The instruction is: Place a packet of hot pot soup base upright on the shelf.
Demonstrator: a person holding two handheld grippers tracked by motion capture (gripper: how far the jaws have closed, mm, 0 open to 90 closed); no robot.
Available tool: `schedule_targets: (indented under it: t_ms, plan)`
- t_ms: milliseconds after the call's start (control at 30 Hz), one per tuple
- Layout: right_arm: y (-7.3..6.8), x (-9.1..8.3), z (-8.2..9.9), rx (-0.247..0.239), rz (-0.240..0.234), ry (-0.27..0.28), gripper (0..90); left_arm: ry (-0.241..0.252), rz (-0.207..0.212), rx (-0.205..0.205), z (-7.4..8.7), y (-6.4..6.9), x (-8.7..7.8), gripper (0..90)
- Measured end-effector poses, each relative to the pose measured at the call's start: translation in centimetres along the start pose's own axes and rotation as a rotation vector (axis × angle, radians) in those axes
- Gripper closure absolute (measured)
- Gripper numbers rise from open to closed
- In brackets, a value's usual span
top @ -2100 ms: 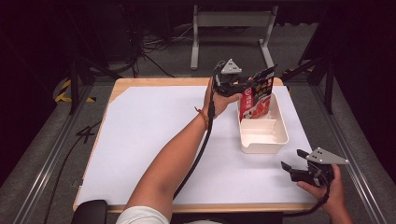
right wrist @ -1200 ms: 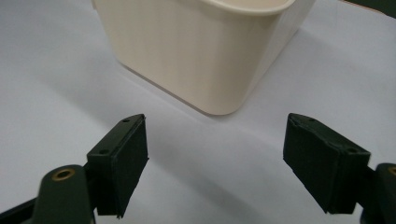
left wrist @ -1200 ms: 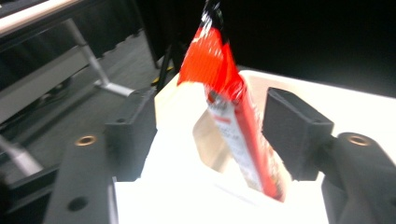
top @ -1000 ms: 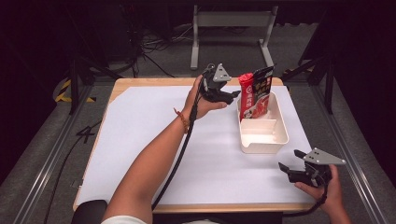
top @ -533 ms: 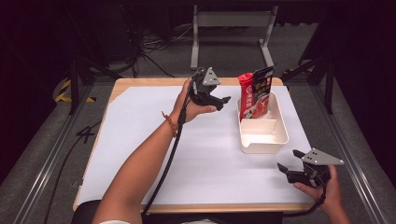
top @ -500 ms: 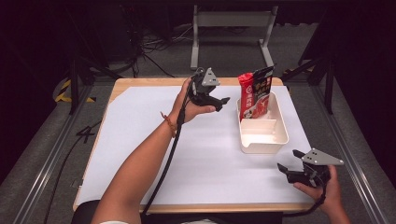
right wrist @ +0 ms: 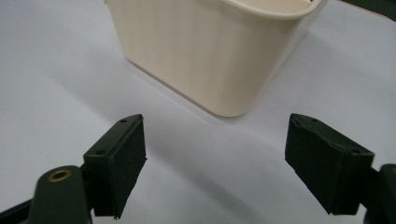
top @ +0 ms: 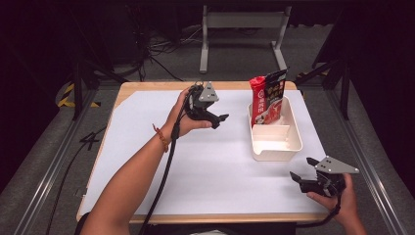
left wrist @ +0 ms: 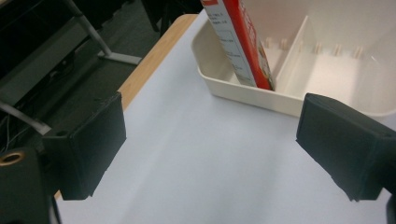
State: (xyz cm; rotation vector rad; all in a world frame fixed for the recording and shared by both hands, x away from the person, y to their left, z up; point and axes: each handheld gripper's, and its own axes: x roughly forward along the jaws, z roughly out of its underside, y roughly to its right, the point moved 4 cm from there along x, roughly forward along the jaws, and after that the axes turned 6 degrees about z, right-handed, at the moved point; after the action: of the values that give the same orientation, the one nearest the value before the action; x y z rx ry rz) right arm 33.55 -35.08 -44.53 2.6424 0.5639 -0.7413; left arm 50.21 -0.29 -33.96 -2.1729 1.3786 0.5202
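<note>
A cream tray (top: 275, 147) sits on the right half of the white-covered counter (top: 147, 147), and a red packet (top: 259, 98) and a dark packet (top: 275, 85) stand upright in its far compartment. The left gripper (top: 218, 119) hovers over the far middle of the counter, left of the tray, its fingers (left wrist: 88, 144) spread and empty. The right gripper (top: 299, 177) hangs near the front right edge, just short of the tray's near end, fingers (right wrist: 116, 158) also spread wide with nothing between them.

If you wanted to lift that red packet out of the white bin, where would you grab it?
Probably by its top edge, coming from above. The red packet stands upright in the far compartment of the white bin, its upper half rising above the rim, while the bin walls and a black packet beside it block its lower part.
</note>
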Motion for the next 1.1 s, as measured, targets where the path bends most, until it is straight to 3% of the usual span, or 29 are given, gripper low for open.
schedule_targets:
  t_ms: [100, 167, 233, 300, 533, 833, 1100]
  plan:
    - [0.0, 0.0, 0.0, -0.002, 0.0, 0.002, 20.2, -0.008, -0.01, 0.009, 0.4, 0.2, -0.3, 9.2]
    - [-0.1, 0.1, 0.0, -0.003, 0.0, 0.0, 20.2, -0.012, -0.058, 0.027, 0.8, 0.4, -0.9, 9.5]
    - [-0.1, 0.2, 0.0, -0.006, -0.003, -0.006, 20.2, -0.014, -0.04, 0.026, 1.2, 0.5, -1.6, 9.2]
    - [-0.1, 0.2, 0.0, -0.007, -0.002, -0.006, 20.2, -0.02, -0.054, 0.037, 1.5, 0.6, -2.1, 9.0]
    - [-0.1, 0.1, 0.0, -0.004, 0.003, -0.004, 19.6, -0.034, -0.037, 0.04, 2.7, 1.3, -3.2, 8.5]
    - [-0.2, 0.1, 0.0, -0.012, 0.0, -0.004, 19.4, -0.063, -0.059, 0.043, 5.4, 1.9, -4.8, 9.0]
    - [-0.4, 0.2, -0.1, -0.022, -0.003, -0.007, 19.3, -0.064, -0.081, 0.02, 7.8, 1.9, -6.8, 8.9]
